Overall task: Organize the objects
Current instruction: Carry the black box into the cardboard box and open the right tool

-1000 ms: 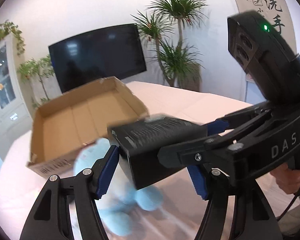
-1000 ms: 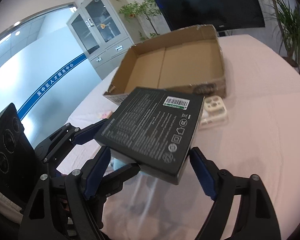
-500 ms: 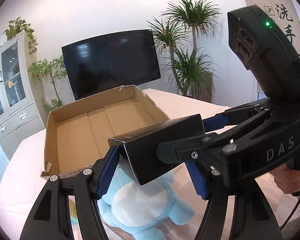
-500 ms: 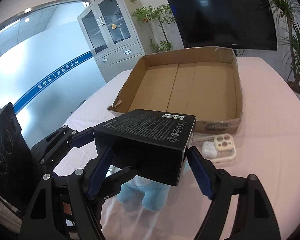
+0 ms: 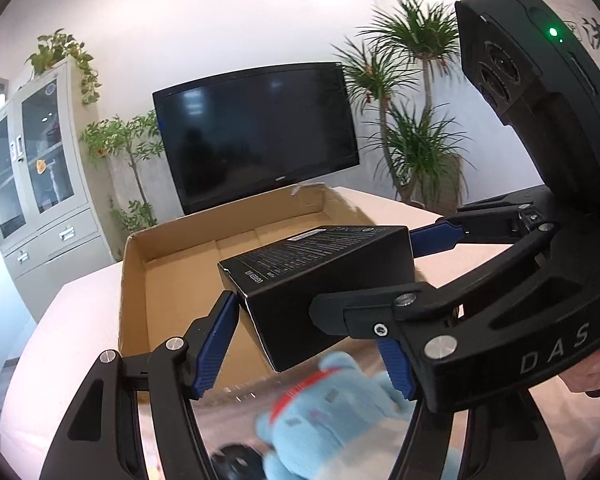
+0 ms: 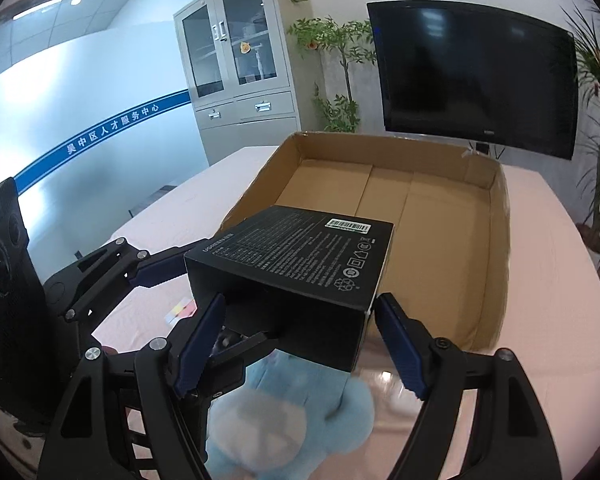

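Gripped on the left side by the left tongs (image 5: 306, 328), set partly open, pads seemingly pressed to the black box (image 5: 320, 276) and nothing else between them. Hung in the air just short of the near wall of the cardboard carton (image 6: 496, 264), right above the blue plush toy (image 5: 324, 420) on the desk (image 6: 540, 360). Gripped on the right side by the right tongs (image 6: 300, 304), a little wider, also closed on the same box.

Best carried forward with both pairs moving together at one pace, so as not to twist or drop it. Best kept high enough to clear the carton's near wall, then lowered flat onto the bare carton floor, close to one wall to leave room. Best released only once resting, both sides at once.

Lay nearly level, printed face with the barcode upward. Appeared to run lengthwise away from the tongs toward the carton, barcode end leading.
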Demonstrator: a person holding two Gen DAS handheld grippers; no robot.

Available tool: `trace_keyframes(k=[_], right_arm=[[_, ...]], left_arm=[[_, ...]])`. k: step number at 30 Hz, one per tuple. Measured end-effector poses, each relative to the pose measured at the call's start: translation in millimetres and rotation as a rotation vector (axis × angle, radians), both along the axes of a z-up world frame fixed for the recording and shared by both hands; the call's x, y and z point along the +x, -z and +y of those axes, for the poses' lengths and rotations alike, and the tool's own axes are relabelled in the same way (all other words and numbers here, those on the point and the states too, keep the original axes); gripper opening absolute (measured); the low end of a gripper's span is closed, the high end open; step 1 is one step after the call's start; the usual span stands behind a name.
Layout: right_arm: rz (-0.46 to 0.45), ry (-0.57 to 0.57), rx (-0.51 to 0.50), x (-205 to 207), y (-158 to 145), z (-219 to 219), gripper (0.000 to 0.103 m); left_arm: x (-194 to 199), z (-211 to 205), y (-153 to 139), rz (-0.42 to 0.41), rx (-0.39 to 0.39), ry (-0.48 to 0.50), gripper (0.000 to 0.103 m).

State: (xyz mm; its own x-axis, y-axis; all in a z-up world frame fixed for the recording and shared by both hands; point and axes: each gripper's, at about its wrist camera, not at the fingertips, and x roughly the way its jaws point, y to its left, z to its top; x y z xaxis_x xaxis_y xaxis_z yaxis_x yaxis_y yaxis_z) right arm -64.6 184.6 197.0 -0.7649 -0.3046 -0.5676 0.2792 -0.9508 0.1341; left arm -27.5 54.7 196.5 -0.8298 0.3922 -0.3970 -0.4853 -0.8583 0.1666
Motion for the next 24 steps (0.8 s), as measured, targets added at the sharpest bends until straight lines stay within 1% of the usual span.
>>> trace_keyframes(k=[3,6,9,11,14,15,18,19,20,22,24], right_arm=[[-0.002,-0.008,0.003,-28,4,-1,0.076],[0.007,-0.012,0.019,-57,11,0,0.076],[0.013,-0.013,0.066,-88,21,-1,0.076],[-0.004,-0.012,0.079,-108,31,-2,0.076],[-0.042,-0.007,0.083,-136,49,-1,0.076],[-0.055,-0.005,0.082,-144,56,-1,0.076],[-0.113,-0.005,0.095,-160,79,0,0.076],[-0.141,-0.01,0.098,-164,86,1,0.077],[-0.182,-0.019,0.094,-167,94,1,0.077],[-0.244,-0.024,0.064,-170,104,7,0.077],[-0.248,0.016,0.046,-164,103,15,0.077]], left_arm=[[-35,-5,2,-0.015,0.0,-0.002,0.066],[-76,-9,9,-0.052,-0.006,0.0,0.066],[-113,-11,25,-0.094,-0.023,-0.011,0.066],[-133,-9,35,-0.114,-0.034,-0.018,0.066],[-161,-7,56,-0.168,-0.063,-0.021,0.066],[-167,-6,63,-0.187,-0.075,-0.021,0.066],[-181,3,89,-0.263,-0.158,-0.026,0.066],[-180,8,98,-0.27,-0.208,-0.031,0.066],[-179,10,102,-0.266,-0.236,-0.038,0.066],[-173,10,102,-0.258,-0.255,-0.055,0.066],[-163,4,93,-0.247,-0.242,-0.081,0.066]])
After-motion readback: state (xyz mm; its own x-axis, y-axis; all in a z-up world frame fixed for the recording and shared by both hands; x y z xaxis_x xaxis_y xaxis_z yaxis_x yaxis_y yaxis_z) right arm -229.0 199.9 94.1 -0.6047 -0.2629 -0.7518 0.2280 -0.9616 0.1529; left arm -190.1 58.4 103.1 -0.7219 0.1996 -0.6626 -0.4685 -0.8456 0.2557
